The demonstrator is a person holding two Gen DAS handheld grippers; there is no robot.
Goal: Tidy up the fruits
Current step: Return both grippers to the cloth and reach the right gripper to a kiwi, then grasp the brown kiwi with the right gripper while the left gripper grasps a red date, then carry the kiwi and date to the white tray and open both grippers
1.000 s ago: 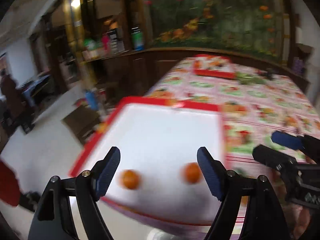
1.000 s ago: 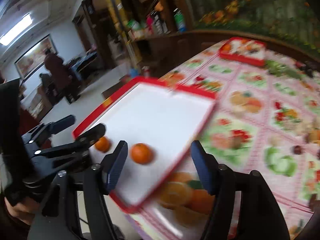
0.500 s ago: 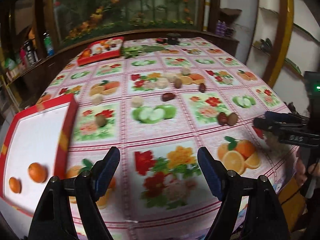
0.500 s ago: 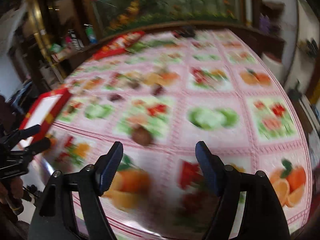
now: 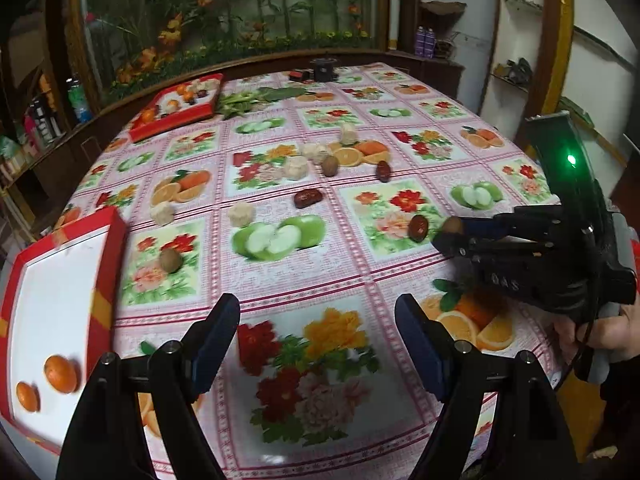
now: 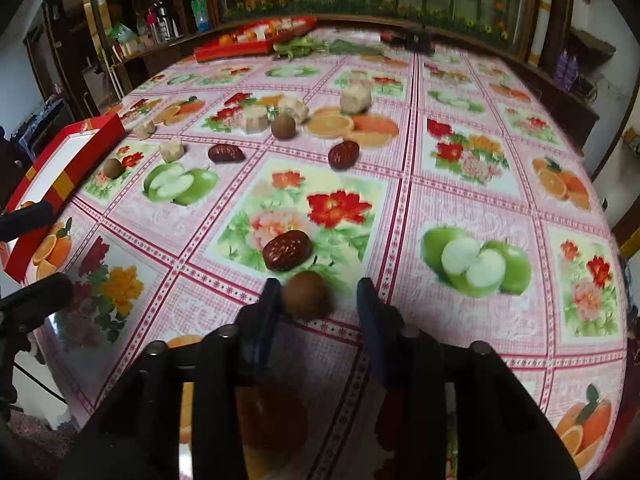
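Right tongs [image 6: 318,300]: I hold them low over the near desk edge, spread apart around a small brown kiwi; nothing is clamped.
Kiwi at right tongs [image 6: 307,294]: it rests on the desk between the blue pads, touching or almost touching the left pad, clear of the right one. It is roundish and blurred, so I cannot tell its long axis.
Nearest red date [image 6: 286,250]: just beyond that kiwi, on a flower print; its long axis runs left to right, tilted slightly up at the right.
Left tongs [image 5: 318,344]: spread wide and empty, hovering above a flower print near the desk edge.
Red tray [image 5: 102,280]: at my left, white inside, overhanging the desk corner; two oranges [image 5: 60,374] sit at its near end.
Desk [image 6: 460,200]: round, under a pink fruit-and-flower cloth.
Loose fruit, mid desk: second date [image 6: 226,153], long axis left to right; third date [image 6: 343,154], lying obliquely; kiwi [image 6: 283,125] among pale cut chunks [image 6: 254,118]; another kiwi [image 6: 113,168] near the red tray.
In the way: only the nearest date stands close to the right tongs; the rest lies well apart.
Far tray [image 5: 180,106]: red, at the far left rim, holding mixed fruit.
Greens [image 5: 248,98]: leafy stems just beside the far tray.
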